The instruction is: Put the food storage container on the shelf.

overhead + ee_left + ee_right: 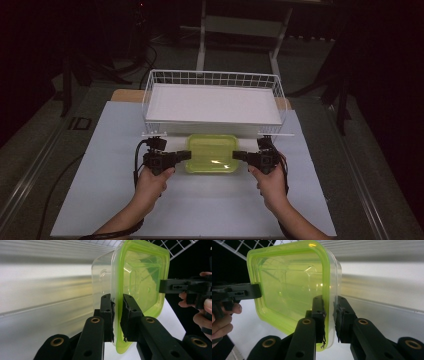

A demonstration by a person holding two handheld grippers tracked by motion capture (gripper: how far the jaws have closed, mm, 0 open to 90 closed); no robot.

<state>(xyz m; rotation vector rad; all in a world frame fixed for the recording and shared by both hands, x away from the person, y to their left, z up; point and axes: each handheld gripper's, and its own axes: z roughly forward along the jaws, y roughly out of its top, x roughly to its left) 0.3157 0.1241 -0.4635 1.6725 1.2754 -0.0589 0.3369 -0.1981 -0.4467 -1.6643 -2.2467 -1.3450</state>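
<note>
While both of the person's hands reach in from the near edge of the bench, a clear box with a lime-green lid sits between them, just in front of the white wire basket that stands at the far side. From where I stand, the left tongs have come in from the box's left edge and the right tongs from its right, so the two pairs face each other across the lid. Along the left tongs' own jaws, the pads are nearly together, pinched on the green rim, one pad above the lid and the other against the clear wall beneath it. The right tongs are closed the same way on the opposite rim, with the lid's edge sandwiched between the two black jaws. The left hand and the right hand each wrap a handle, with dark cables trailing from them. The basket holds a flat white tray just behind the box.
</note>
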